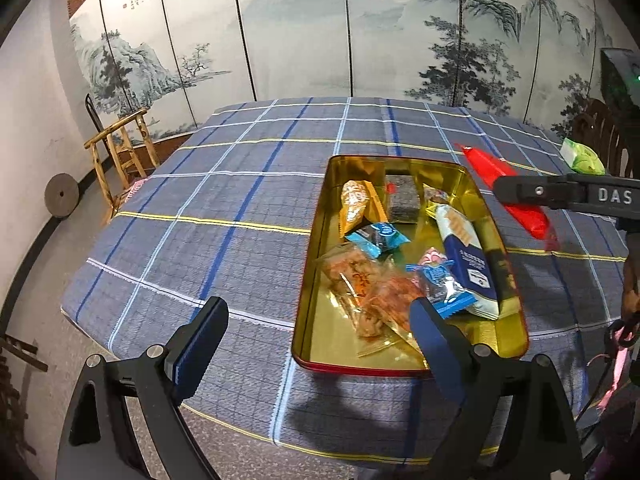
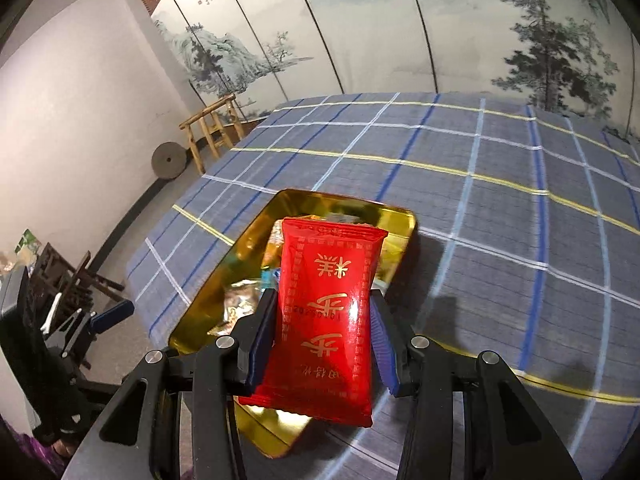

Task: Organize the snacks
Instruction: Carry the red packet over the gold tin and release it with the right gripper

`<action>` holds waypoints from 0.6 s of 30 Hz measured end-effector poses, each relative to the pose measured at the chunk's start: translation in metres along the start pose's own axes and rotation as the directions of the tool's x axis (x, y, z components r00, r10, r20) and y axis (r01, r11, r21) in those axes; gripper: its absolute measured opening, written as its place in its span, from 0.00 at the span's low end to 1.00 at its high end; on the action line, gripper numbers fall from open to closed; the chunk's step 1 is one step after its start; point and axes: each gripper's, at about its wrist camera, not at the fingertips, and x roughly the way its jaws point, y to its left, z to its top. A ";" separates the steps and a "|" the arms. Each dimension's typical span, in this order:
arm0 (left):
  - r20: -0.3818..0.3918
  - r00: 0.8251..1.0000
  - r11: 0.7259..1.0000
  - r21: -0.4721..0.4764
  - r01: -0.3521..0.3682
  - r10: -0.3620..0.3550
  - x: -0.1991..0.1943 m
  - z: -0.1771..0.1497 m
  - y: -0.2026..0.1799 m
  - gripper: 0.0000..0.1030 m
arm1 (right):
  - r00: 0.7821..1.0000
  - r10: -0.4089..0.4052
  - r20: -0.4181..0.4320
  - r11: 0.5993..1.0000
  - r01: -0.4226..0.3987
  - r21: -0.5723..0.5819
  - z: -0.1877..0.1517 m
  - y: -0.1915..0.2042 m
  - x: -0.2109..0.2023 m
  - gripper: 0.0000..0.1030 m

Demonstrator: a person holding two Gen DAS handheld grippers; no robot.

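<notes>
A gold tin tray [image 1: 320, 292] with a red rim lies on the checked tablecloth and holds several wrapped snacks, among them a blue and white packet [image 1: 466, 258] and clear orange packets [image 1: 360, 284]. My left gripper [image 1: 320, 320] hangs open over the tray's near left corner with nothing between its fingers. My right gripper [image 2: 324, 320] is shut on a red snack packet [image 2: 328, 312] with gold writing, held in the air above the tray [image 2: 200, 312]. In the left wrist view that red packet [image 1: 508, 188] shows at the right, beyond the tray's far right side.
The blue-grey checked tablecloth [image 1: 224, 208] covers the whole table. A green packet [image 1: 582, 156] lies near the table's far right edge. A wooden chair [image 1: 120, 156] stands at the far left, a painted folding screen behind the table. The left gripper [image 2: 108, 316] shows at the right wrist view's left.
</notes>
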 end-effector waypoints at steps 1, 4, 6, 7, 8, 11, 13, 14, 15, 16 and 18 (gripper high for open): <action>0.000 1.000 1.000 -0.001 -0.002 0.002 0.001 0.000 0.002 0.87 | 1.000 0.002 -0.006 1.000 -0.002 0.000 0.001 0.002 0.004 0.44; -0.002 1.000 1.000 -0.007 -0.006 0.006 0.003 -0.001 0.006 0.87 | 1.000 0.006 -0.022 1.000 -0.006 -0.003 0.003 0.007 0.015 0.44; -0.006 1.000 1.000 -0.010 -0.009 0.009 0.004 -0.001 0.008 0.87 | 0.999 0.006 -0.034 1.000 -0.006 -0.006 0.004 0.010 0.024 0.44; -0.008 1.000 1.000 -0.013 -0.009 0.009 0.005 -0.001 0.010 0.87 | 0.999 0.005 -0.041 1.000 -0.005 -0.007 0.005 0.012 0.028 0.44; -0.009 1.000 1.000 -0.016 -0.010 0.009 0.006 -0.001 0.011 0.87 | 0.999 0.006 -0.048 1.000 -0.006 -0.007 0.005 0.013 0.032 0.44; -0.011 1.000 1.000 -0.021 -0.013 0.013 0.007 -0.002 0.014 0.87 | 0.998 0.006 -0.064 1.000 -0.007 -0.013 0.006 0.017 0.042 0.44; -0.012 1.000 1.000 -0.023 -0.016 0.015 0.007 -0.002 0.016 0.87 | 0.997 0.005 -0.071 1.000 -0.006 -0.013 0.006 0.019 0.047 0.44; -0.012 1.000 1.000 -0.024 -0.017 0.016 0.007 -0.002 0.017 0.87 | 0.997 0.007 -0.075 1.000 -0.008 -0.009 0.007 0.019 0.050 0.44; -0.012 1.000 1.000 -0.024 -0.018 0.017 0.008 -0.002 0.018 0.87 | 0.997 0.008 -0.078 1.000 -0.008 -0.007 0.007 0.019 0.052 0.44; -0.012 1.000 1.000 -0.025 -0.019 0.019 0.008 -0.002 0.018 0.87 | 0.997 0.008 -0.080 1.000 -0.009 -0.007 0.007 0.019 0.054 0.44; -0.013 1.000 0.999 -0.025 -0.021 0.021 0.008 -0.002 0.019 0.87 | 0.996 0.005 -0.085 1.000 -0.006 -0.006 0.008 0.019 0.057 0.44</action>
